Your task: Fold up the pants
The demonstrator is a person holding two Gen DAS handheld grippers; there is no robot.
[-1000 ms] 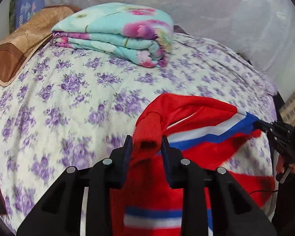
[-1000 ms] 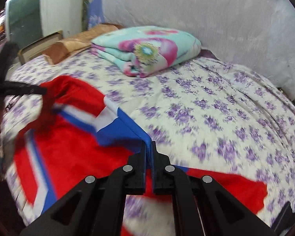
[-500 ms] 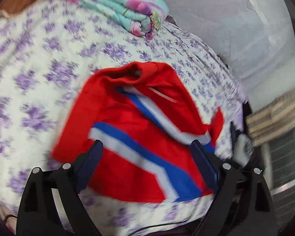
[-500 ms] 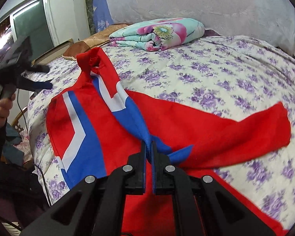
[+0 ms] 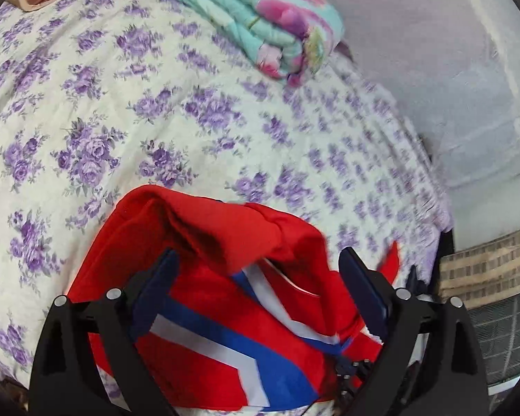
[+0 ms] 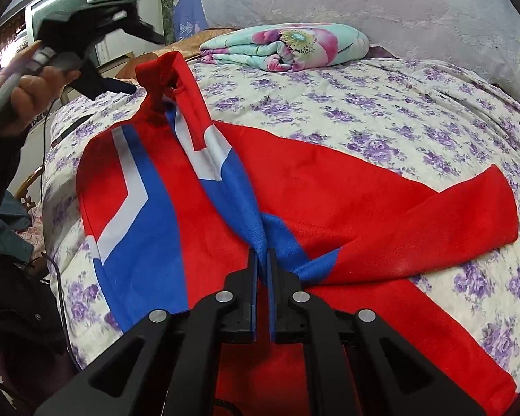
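The red pants (image 6: 329, 187) with blue and white stripes lie partly folded on the flowered bed (image 6: 416, 104), one end bunched up ahead of the left gripper (image 5: 256, 287) and a loose leg running off to the right of the right gripper (image 6: 262, 260).

The left gripper's jaws have just been opening and now stand spread wide above the cloth; the red hem sits between them but the pads do not press on it, so that end looks released. The right gripper is pinched tight on a blue fold of the pants just ahead of its fingertips.

To my eye the step in hand is laying this fold down. To do it well, I would keep the right pinch until the cloth rests flat, then let go low so nothing springs back. The bunched end in front of the left gripper stands up in a hump; it wants smoothing or a fresh grasp at its edge before any further fold. The loose leg off to the right should be brought in line, well short of the folded quilt (image 6: 287, 48) beyond.
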